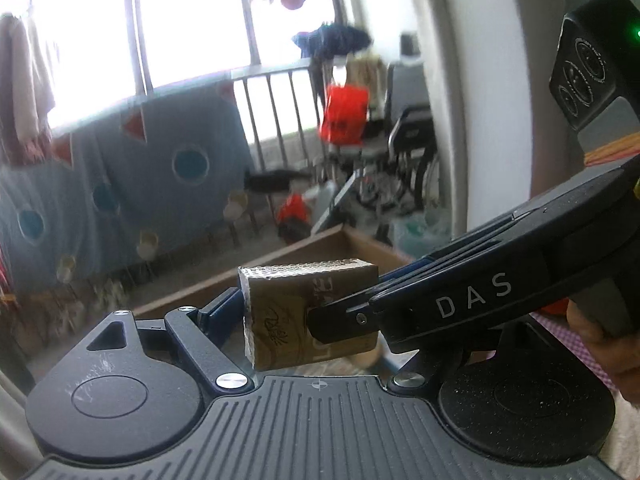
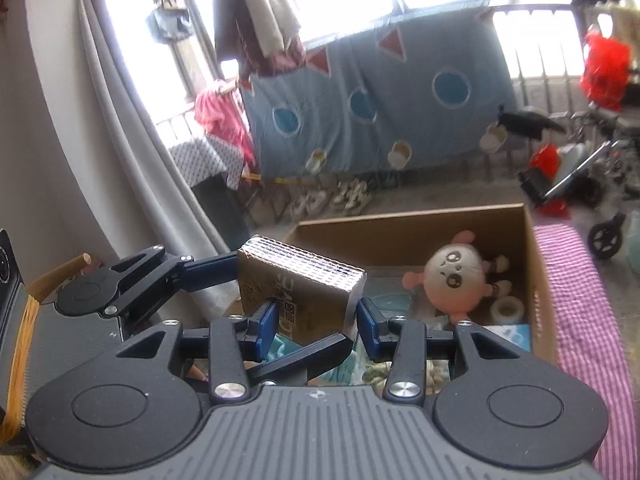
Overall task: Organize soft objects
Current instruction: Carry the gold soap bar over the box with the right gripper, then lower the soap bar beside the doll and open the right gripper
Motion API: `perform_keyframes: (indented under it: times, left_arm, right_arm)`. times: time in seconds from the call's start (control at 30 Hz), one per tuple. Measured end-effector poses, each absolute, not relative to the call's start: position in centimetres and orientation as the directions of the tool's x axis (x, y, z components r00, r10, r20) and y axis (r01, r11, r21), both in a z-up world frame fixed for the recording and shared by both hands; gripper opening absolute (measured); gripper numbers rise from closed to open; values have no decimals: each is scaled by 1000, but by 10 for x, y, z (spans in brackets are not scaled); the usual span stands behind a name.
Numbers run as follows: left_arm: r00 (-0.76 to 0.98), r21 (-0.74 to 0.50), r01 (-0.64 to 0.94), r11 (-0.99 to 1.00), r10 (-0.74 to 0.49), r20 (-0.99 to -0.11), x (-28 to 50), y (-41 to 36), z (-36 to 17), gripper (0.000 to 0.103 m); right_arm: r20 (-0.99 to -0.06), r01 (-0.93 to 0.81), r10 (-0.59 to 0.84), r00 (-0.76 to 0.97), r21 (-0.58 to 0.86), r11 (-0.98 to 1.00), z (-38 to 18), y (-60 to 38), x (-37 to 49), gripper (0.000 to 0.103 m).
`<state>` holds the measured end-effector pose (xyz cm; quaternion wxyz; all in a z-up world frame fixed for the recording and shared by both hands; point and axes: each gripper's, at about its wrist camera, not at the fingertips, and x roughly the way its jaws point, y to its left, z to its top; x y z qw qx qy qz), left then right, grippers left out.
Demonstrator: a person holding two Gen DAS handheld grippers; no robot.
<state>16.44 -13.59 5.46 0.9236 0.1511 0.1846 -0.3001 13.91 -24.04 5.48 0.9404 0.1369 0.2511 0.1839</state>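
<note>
A brown block [image 1: 310,312], wrapped in printed paper with a silvery ribbed top, sits in mid-air between both grippers, above the near corner of an open cardboard box [image 2: 536,272]. In the left wrist view the left gripper [image 1: 276,316] shows only its blue left finger [image 1: 224,312] against the block's left face; its other finger is hidden behind the right gripper [image 1: 340,320], which reaches in from the right and overlaps the block's front face. That view shows just the box's rim and none of its contents. The right wrist view shows more: the left gripper's arms span the block, one at its left face, one running under its lower right corner, so it holds the block with wide jaws. The right gripper's left pad [image 2: 267,326] lies on the block's front face, while its right pad [image 2: 366,326] stands just off the block's right edge; whether it presses I cannot tell. Inside the box lie a round pink-and-white plush [image 2: 456,276], a tape roll [image 2: 507,307] and soft patterned items. A pink checked cloth [image 2: 580,320] lies just right of the box.
</note>
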Motion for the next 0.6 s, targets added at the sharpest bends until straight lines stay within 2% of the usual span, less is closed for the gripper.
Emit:
perform_keyframes:
  times: [0.17, 0.37, 0.6]
  left_arm:
    - [661, 120, 630, 767, -449, -602, 237, -138, 36, 83]
    - [441, -77, 596, 800, -406, -801, 322, -140, -5, 83]
    - [292, -211, 506, 836, -397, -870, 366, -135, -44, 78]
  right_arm:
    - [-526, -270, 470, 709, 413, 870, 37, -249, 217, 46]
    - [-643, -191, 540, 542, 532, 825, -10, -265, 312, 46]
    - [-697, -79, 548, 463, 583, 809, -58, -284, 359, 46]
